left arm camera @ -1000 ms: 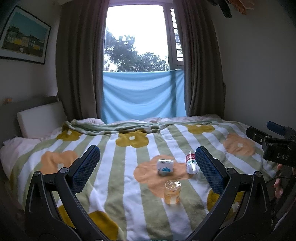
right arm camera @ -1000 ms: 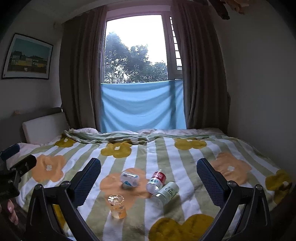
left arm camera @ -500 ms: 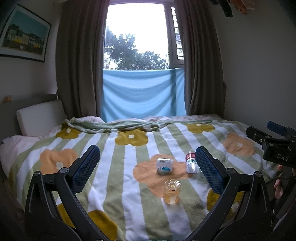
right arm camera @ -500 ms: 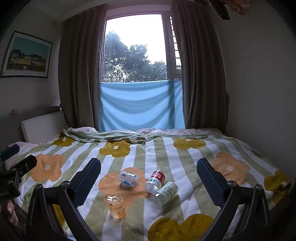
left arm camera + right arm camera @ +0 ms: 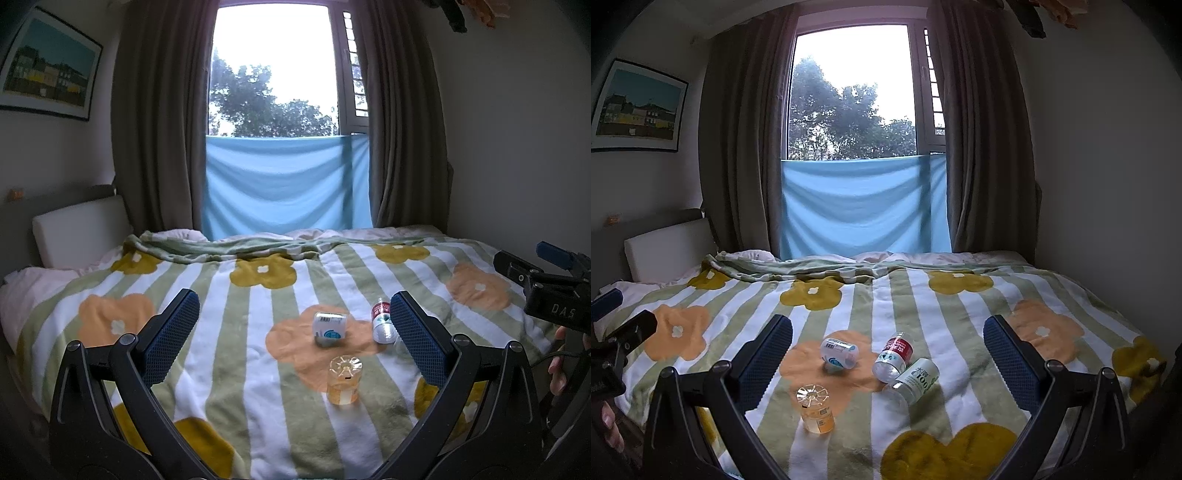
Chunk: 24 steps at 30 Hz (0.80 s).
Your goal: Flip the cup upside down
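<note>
A small clear amber cup (image 5: 344, 384) stands on the flowered bedspread (image 5: 236, 332), its ribbed base facing up; it also shows in the right wrist view (image 5: 815, 408). My left gripper (image 5: 295, 328) is open and empty, held above the near edge of the bed, with the cup ahead between its fingers. My right gripper (image 5: 888, 356) is open and empty too, with the cup ahead and to the left, close to its left finger (image 5: 764, 358). The right gripper's body (image 5: 550, 295) shows at the right edge of the left wrist view.
A white-and-blue container (image 5: 839, 351), a red-label bottle (image 5: 894, 355) and a green-label bottle (image 5: 916, 380) lie on their sides just beyond and right of the cup. Pillows (image 5: 79, 230) at far left, curtained window (image 5: 280, 147) behind, wall on the right.
Both views have shifted slightly, with the bed items sitting a little lower and closer. The cup and bottles have not moved, and both grippers stay open.
</note>
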Available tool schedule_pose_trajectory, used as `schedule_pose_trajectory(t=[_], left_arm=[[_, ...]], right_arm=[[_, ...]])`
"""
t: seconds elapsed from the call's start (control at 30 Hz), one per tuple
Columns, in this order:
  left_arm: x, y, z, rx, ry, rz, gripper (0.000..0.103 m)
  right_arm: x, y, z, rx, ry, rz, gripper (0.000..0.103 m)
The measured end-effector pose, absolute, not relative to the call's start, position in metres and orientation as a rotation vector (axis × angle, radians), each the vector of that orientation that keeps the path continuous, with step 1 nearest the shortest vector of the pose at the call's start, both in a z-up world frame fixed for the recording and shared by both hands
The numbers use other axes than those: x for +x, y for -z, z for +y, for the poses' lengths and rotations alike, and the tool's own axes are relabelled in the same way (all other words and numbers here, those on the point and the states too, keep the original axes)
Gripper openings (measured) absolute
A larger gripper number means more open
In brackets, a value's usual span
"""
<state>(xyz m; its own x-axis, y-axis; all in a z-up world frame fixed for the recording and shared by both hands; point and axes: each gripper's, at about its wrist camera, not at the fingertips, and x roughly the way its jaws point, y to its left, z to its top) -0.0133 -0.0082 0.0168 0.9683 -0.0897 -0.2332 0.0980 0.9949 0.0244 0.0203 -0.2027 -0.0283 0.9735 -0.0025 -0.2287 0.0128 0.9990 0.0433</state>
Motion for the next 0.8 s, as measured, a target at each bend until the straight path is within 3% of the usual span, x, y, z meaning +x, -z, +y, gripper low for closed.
schedule_pose_trajectory(t=[0.8], left_arm=[[-0.0086,-0.0172,0.0005,0.034,0.081,0.231,0.103]], right_arm=[[0.0217,0.0284,-0.1984,0.036,0.024,0.224,0.103]])
